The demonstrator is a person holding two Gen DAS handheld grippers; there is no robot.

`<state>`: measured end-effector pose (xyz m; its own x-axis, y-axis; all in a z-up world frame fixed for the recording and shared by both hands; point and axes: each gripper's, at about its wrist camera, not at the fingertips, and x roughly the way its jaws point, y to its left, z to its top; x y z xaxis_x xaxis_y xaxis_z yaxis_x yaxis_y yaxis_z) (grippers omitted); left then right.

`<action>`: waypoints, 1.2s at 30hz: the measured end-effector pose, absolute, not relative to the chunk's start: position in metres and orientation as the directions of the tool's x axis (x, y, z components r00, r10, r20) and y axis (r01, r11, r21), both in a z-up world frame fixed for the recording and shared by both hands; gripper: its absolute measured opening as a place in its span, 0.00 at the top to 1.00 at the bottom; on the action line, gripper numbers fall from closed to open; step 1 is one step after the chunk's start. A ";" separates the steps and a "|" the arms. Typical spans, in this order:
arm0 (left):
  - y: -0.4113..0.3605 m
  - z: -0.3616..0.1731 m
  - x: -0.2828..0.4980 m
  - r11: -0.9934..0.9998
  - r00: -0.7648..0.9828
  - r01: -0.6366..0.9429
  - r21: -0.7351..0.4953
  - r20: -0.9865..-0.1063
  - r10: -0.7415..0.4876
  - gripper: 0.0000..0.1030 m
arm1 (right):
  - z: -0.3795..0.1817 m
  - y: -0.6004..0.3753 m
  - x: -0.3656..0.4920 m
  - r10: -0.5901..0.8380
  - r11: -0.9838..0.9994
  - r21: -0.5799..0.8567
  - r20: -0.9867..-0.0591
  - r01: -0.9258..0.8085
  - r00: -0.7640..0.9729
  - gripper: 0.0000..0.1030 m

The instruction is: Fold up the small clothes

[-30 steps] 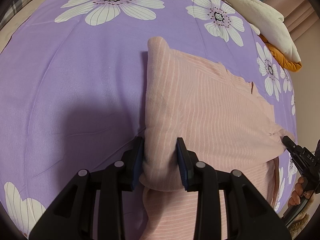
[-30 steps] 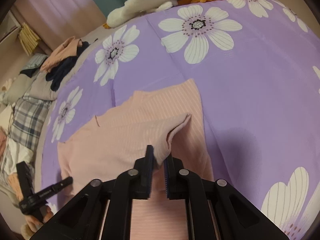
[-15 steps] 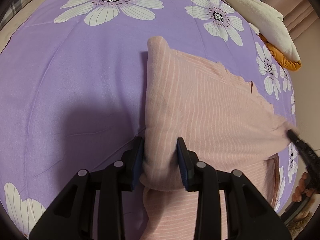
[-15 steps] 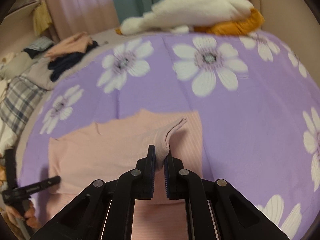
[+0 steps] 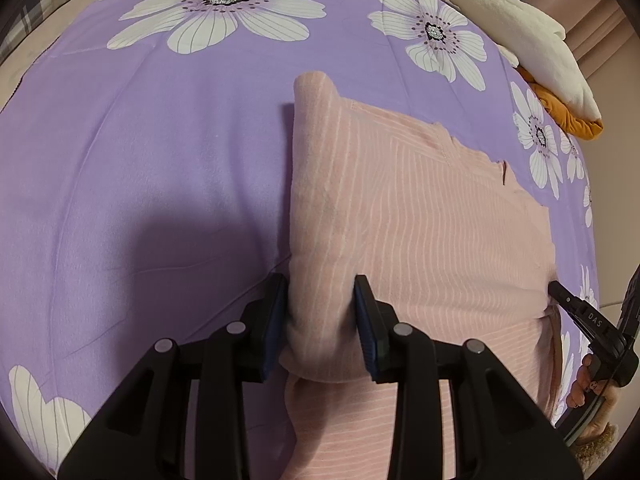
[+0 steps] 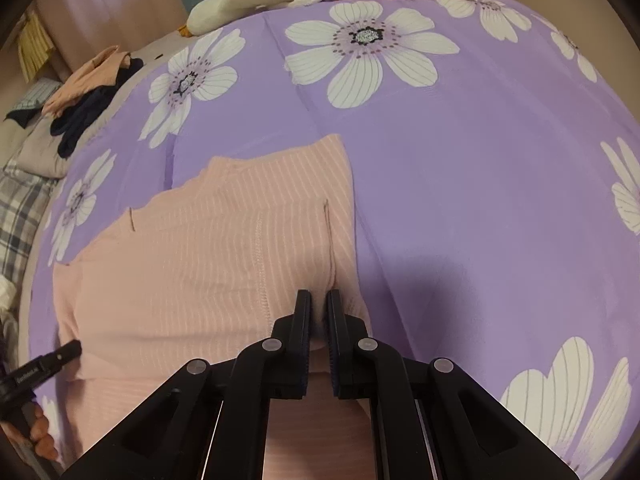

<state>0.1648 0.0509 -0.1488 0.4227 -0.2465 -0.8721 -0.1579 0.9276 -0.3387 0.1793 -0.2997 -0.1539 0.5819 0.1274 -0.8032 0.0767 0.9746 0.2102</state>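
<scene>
Lowering the pinched flap is what the right gripper (image 6: pixel 319 316) has just done: a second ago that fold stood up as a raised peak of cloth, and now it lies flat across the pink striped garment (image 6: pixel 208 264). I judge this side fold all but laid, with release the likely next step. Its jaws are closed tight on the garment's edge, the cloth running out ahead of them. The left gripper (image 5: pixel 320 312) has not moved; its jaws grip a thick rolled fold at the garment's opposite edge. The garment rests on the purple flowered bedsheet (image 5: pixel 160 160), spread between both grippers.
</scene>
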 end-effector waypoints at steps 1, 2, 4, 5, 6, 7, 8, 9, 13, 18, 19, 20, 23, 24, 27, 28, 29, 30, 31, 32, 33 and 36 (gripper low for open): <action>0.051 -0.149 0.165 0.928 0.423 -0.157 -0.337 -0.872 -0.245 0.66 | -0.154 -0.299 0.179 0.129 0.974 0.212 -0.802 0.076 0.583 0.93; 0.051 -0.149 0.165 0.929 0.423 -0.155 -0.335 -0.872 -0.244 0.66 | -0.153 -0.299 0.178 0.128 0.975 0.210 -0.801 0.075 0.586 0.93; 0.051 -0.149 0.165 0.930 0.424 -0.152 -0.336 -0.872 -0.246 0.66 | -0.147 -0.300 0.175 0.122 0.973 0.214 -0.786 0.082 0.606 0.94; 0.051 -0.149 0.165 0.930 0.425 -0.151 -0.336 -0.871 -0.246 0.66 | -0.144 -0.299 0.174 0.122 0.974 0.214 -0.779 0.078 0.615 0.94; 0.051 -0.149 0.165 0.929 0.425 -0.151 -0.337 -0.871 -0.247 0.66 | -0.142 -0.298 0.172 0.116 0.976 0.206 -0.774 0.074 0.622 0.94; 0.051 -0.149 0.165 0.929 0.425 -0.152 -0.337 -0.871 -0.246 0.66 | -0.140 -0.298 0.172 0.112 0.978 0.199 -0.772 0.070 0.626 0.94; 0.051 -0.149 0.166 0.929 0.425 -0.153 -0.336 -0.871 -0.245 0.66 | -0.139 -0.298 0.172 0.112 0.978 0.198 -0.771 0.068 0.627 0.94; 0.050 -0.149 0.165 0.930 0.426 -0.153 -0.335 -0.871 -0.244 0.66 | -0.139 -0.298 0.173 0.112 0.978 0.197 -0.772 0.068 0.626 0.94; 0.049 -0.149 0.165 0.932 0.428 -0.151 -0.330 -0.871 -0.240 0.66 | -0.149 -0.300 0.177 0.121 0.976 0.207 -0.788 0.075 0.604 0.94; 0.050 -0.149 0.165 0.931 0.428 -0.148 -0.333 -0.870 -0.243 0.66 | -0.157 -0.300 0.178 0.124 0.975 0.209 -0.802 0.079 0.585 0.94; 0.049 -0.149 0.165 0.931 0.429 -0.148 -0.333 -0.870 -0.243 0.66 | -0.157 -0.299 0.179 0.123 0.975 0.207 -0.803 0.079 0.583 0.94; 0.049 -0.149 0.165 0.932 0.430 -0.147 -0.332 -0.870 -0.242 0.65 | -0.157 -0.299 0.179 0.121 0.976 0.204 -0.804 0.079 0.582 0.94; 0.049 -0.150 0.165 0.933 0.432 -0.145 -0.330 -0.869 -0.240 0.66 | -0.159 -0.299 0.179 0.120 0.976 0.201 -0.808 0.079 0.576 0.94; 0.049 -0.150 0.165 0.933 0.432 -0.145 -0.330 -0.869 -0.240 0.66 | -0.160 -0.299 0.179 0.121 0.976 0.202 -0.808 0.079 0.576 0.94; 0.048 -0.150 0.165 0.934 0.433 -0.144 -0.328 -0.869 -0.239 0.66 | -0.161 -0.300 0.179 0.129 0.973 0.214 -0.809 0.083 0.573 0.94; 0.048 -0.149 0.165 0.934 0.434 -0.144 -0.328 -0.869 -0.238 0.66 | -0.161 -0.300 0.180 0.130 0.973 0.215 -0.811 0.083 0.571 0.94; 0.048 -0.149 0.165 0.934 0.434 -0.144 -0.328 -0.869 -0.238 0.66 | -0.162 -0.300 0.180 0.130 0.973 0.215 -0.811 0.084 0.571 0.94; 0.048 -0.149 0.165 0.934 0.434 -0.142 -0.327 -0.869 -0.238 0.66 | -0.162 -0.300 0.179 0.129 0.973 0.215 -0.811 0.085 0.571 0.94; 0.048 -0.149 0.165 0.935 0.435 -0.141 -0.327 -0.868 -0.238 0.66 | -0.162 -0.300 0.179 0.128 0.973 0.213 -0.812 0.084 0.570 0.94; 0.048 -0.149 0.165 0.934 0.435 -0.139 -0.328 -0.868 -0.240 0.66 | -0.163 -0.300 0.179 0.128 0.973 0.213 -0.811 0.085 0.571 0.94; 0.047 -0.150 0.165 0.935 0.435 -0.138 -0.328 -0.868 -0.240 0.66 | -0.163 -0.300 0.179 0.128 0.973 0.214 -0.811 0.086 0.571 0.94; 0.047 -0.150 0.165 0.934 0.435 -0.140 -0.330 -0.867 -0.241 0.66 | -0.164 -0.300 0.179 0.126 0.973 0.214 -0.811 0.090 0.571 0.94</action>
